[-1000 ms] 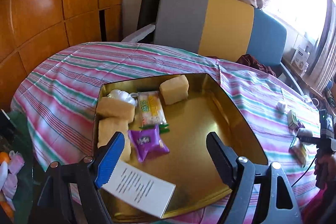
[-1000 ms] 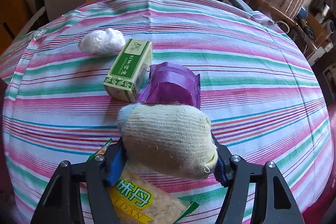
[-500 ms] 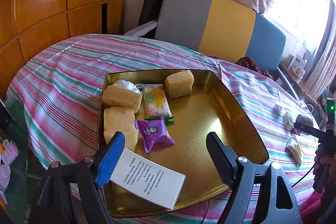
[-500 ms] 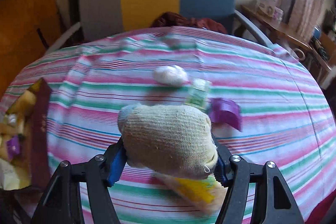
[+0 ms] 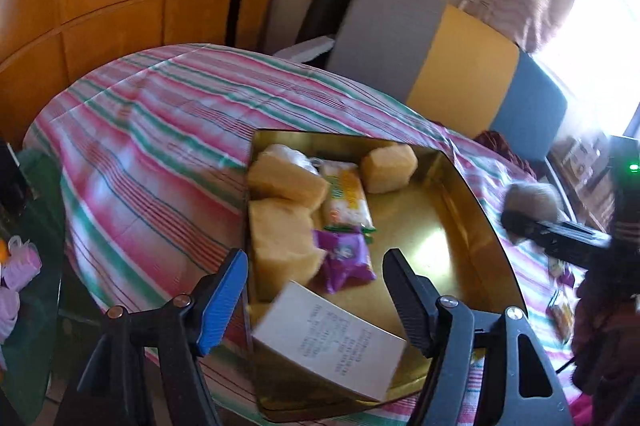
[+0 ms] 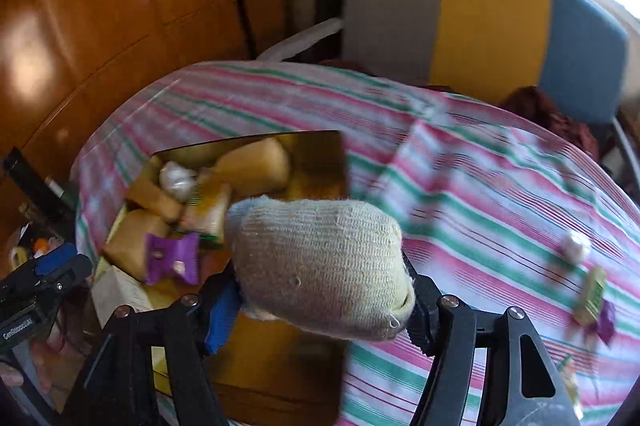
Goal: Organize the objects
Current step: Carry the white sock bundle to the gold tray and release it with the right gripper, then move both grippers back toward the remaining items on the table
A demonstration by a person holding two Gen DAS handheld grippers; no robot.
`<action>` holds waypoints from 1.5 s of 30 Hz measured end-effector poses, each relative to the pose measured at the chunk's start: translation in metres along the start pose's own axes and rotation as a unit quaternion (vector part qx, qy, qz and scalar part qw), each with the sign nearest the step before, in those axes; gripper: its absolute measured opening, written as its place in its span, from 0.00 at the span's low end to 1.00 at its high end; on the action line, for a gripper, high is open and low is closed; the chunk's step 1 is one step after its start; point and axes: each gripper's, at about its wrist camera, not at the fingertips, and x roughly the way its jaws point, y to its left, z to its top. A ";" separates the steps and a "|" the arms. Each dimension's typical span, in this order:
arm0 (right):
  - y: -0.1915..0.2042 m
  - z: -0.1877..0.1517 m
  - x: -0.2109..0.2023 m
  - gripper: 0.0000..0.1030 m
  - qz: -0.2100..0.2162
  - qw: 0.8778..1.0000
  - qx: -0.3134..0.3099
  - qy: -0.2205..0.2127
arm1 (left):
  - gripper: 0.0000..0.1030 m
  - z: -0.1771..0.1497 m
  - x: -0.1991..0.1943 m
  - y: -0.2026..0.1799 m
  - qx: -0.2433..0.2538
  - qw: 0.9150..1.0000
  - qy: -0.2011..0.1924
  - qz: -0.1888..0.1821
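Across the counter lies a pink-and-green striped cloth, wood panelling and a grey-yellow-blue chair behind; my right jaws clamp a rolled sock above the gold tray, and my left jaws are closing with a white box between them

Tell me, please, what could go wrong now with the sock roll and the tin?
1. The right gripper holds the sock roll near the tin; it may drop outside.
2. The left gripper, closing on nothing, hangs over the tin; the two could collide.
3. The roll may land on the white box.
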 end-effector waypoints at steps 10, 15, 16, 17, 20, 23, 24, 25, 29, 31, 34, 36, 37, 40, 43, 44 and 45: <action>0.049 0.028 0.116 0.68 0.001 0.995 -0.039 0.088 | 0.67 0.001 0.008 0.022 -0.030 0.999 0.012 0.002; 0.050 0.034 0.136 0.72 0.028 0.994 -0.028 0.106 | 0.67 0.000 0.013 0.024 -0.032 0.999 0.019 0.001; 0.051 0.035 0.133 0.79 0.026 0.994 -0.032 0.097 | 0.67 0.000 0.013 0.024 -0.032 0.999 0.019 0.001; 0.052 0.035 0.129 0.88 0.031 0.995 -0.033 0.090 | 0.67 -0.001 0.014 0.024 -0.031 0.999 0.019 0.003; 0.056 0.037 0.118 0.92 0.044 0.995 -0.031 0.083 | 0.67 -0.002 0.015 0.022 -0.029 0.999 0.019 0.004; 0.057 0.036 0.102 0.92 0.043 0.996 -0.033 0.068 | 0.67 -0.002 0.010 0.019 -0.021 1.000 0.012 0.002; 0.056 0.034 0.096 0.92 0.044 0.996 -0.030 0.066 | 0.67 -0.002 0.009 0.018 -0.019 1.000 0.010 0.001; 0.053 0.031 0.090 0.92 0.046 0.997 -0.027 0.060 | 0.67 -0.002 0.007 0.017 -0.017 1.000 0.008 0.001; 0.043 0.022 0.064 0.93 0.045 0.998 -0.010 0.041 | 0.67 -0.002 0.003 0.010 -0.008 1.000 0.006 0.001; 0.038 0.016 0.053 0.93 0.044 0.998 -0.004 0.033 | 0.67 -0.002 0.000 0.005 -0.002 1.000 0.003 0.001; 0.029 0.007 0.033 0.94 0.040 0.999 0.000 0.017 | 0.67 -0.004 -0.005 -0.003 0.011 1.000 -0.001 0.003; 0.022 0.000 0.021 0.94 0.041 0.999 0.004 0.009 | 0.67 -0.005 -0.008 -0.007 0.019 1.000 -0.002 0.003; 0.017 -0.004 0.014 0.94 0.039 0.999 0.005 0.004 | 0.67 -0.005 -0.009 -0.010 0.023 1.000 -0.002 0.001; 0.000 -0.017 -0.003 0.95 0.029 0.999 0.014 -0.006 | 0.67 -0.008 -0.012 -0.019 0.034 0.999 0.000 -0.004; -0.024 -0.028 -0.017 0.95 0.017 0.999 0.032 -0.011 | 0.67 -0.012 -0.012 -0.028 0.045 0.999 0.003 -0.007; -0.033 -0.032 -0.022 0.95 0.010 0.999 0.038 -0.012 | 0.67 -0.013 -0.013 -0.032 0.051 0.999 0.003 -0.009; -0.042 -0.037 -0.025 0.95 0.002 0.999 0.044 -0.013 | 0.67 -0.014 -0.013 -0.036 0.057 0.998 0.004 -0.010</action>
